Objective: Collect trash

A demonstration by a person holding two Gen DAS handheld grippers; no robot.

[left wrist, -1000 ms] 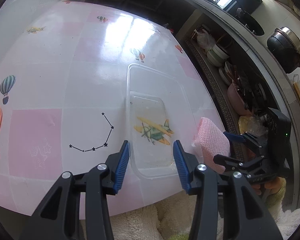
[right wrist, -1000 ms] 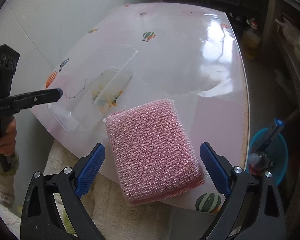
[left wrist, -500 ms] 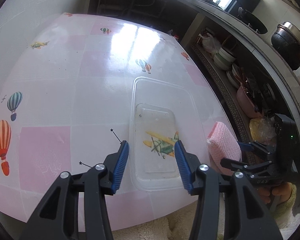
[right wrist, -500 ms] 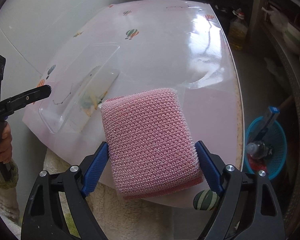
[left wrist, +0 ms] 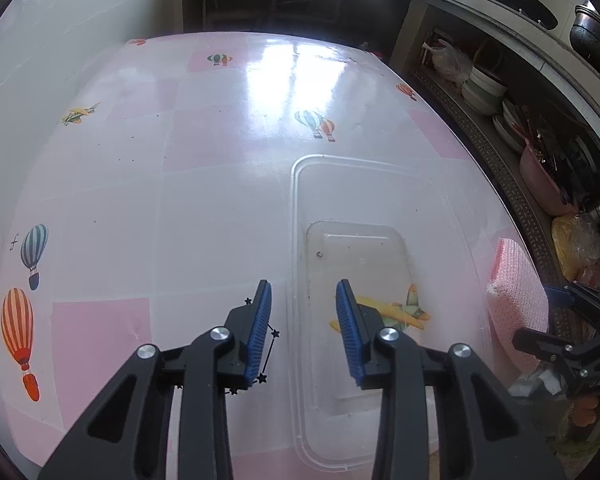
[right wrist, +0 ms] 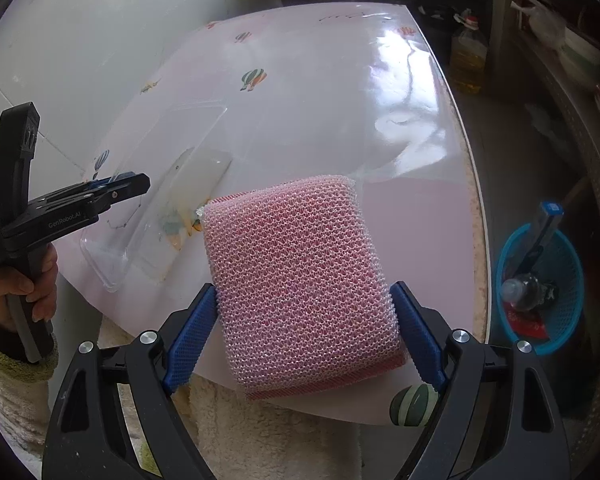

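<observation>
A pink mesh sponge [right wrist: 300,284] lies at the near edge of the pink-and-white table [right wrist: 340,112]. My right gripper [right wrist: 304,334] is closed on the sponge's two sides, both blue pads touching it. The sponge also shows at the right edge of the left wrist view [left wrist: 516,300]. A clear plastic tray [left wrist: 380,280] lies on the table left of the sponge; it also shows in the right wrist view [right wrist: 168,208]. My left gripper [left wrist: 303,320] is open and hovers over the tray's left rim, holding nothing.
A blue trash basket [right wrist: 540,292] with a bottle and wrappers stands on the floor right of the table. An oil bottle [right wrist: 468,60] stands at the far corner. Shelves with bowls [left wrist: 484,88] and pots run along the right. A white wall [left wrist: 40,60] borders the left.
My right gripper has closed from wide open onto the pink sponge. My left gripper has moved forward over the clear tray and stayed open.
</observation>
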